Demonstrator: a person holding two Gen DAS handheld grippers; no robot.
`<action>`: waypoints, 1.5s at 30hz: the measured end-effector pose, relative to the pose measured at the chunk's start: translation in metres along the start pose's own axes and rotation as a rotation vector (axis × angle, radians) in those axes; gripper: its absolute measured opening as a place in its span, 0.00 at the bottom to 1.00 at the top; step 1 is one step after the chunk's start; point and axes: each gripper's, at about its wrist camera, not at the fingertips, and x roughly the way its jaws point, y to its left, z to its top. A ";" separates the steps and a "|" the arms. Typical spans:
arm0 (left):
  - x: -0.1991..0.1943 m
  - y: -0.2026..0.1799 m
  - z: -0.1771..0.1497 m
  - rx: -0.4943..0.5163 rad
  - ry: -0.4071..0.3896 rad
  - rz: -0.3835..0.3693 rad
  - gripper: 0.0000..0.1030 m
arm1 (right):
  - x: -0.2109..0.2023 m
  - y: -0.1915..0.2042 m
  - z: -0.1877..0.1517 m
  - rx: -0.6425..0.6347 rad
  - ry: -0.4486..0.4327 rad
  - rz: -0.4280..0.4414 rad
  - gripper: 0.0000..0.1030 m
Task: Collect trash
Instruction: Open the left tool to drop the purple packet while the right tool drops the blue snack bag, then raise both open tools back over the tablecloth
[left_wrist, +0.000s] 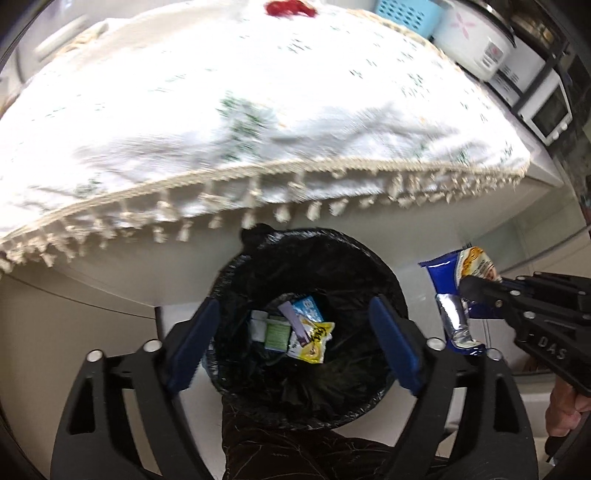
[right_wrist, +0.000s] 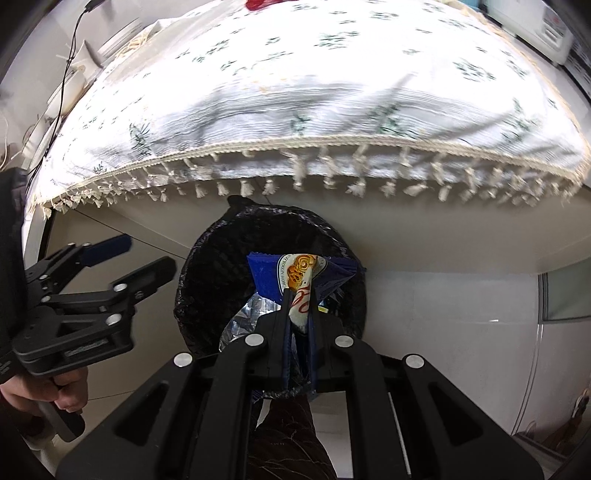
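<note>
A round bin lined with a black bag (left_wrist: 240, 269) (right_wrist: 207, 273) stands on the floor below the table's edge. Several wrappers (left_wrist: 295, 328) lie at its bottom. My left gripper (left_wrist: 295, 332) hangs open above the bin's mouth, nothing between its blue pads (left_wrist: 395, 343). My right gripper (right_wrist: 299, 299) (left_wrist: 469, 286) is shut on a blue snack wrapper (right_wrist: 269, 273) (left_wrist: 443, 273) with a silver inside. The right gripper holds this wrapper just right of the bin in the left wrist view, and over the bin's mouth in the right wrist view. The left gripper (right_wrist: 147, 254) also shows at the left of the right wrist view.
A table with a white tasselled cloth (left_wrist: 258, 110) (right_wrist: 314, 92) overhangs the bin. A red item (left_wrist: 290, 8) lies at its far edge. A rice cooker (left_wrist: 476, 37), a blue basket (left_wrist: 406, 14) and a toaster oven (left_wrist: 546, 107) stand at the back right. A dark trouser leg (left_wrist: 288, 443) is below.
</note>
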 end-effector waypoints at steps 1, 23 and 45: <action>-0.003 0.004 0.000 -0.008 -0.007 0.004 0.86 | 0.003 0.003 0.002 -0.008 0.003 0.002 0.06; -0.029 0.073 -0.009 -0.143 -0.027 0.092 0.94 | 0.058 0.056 0.024 -0.122 0.074 0.017 0.09; -0.032 0.060 0.003 -0.094 -0.027 0.098 0.94 | 0.019 0.035 0.030 -0.065 -0.018 -0.071 0.77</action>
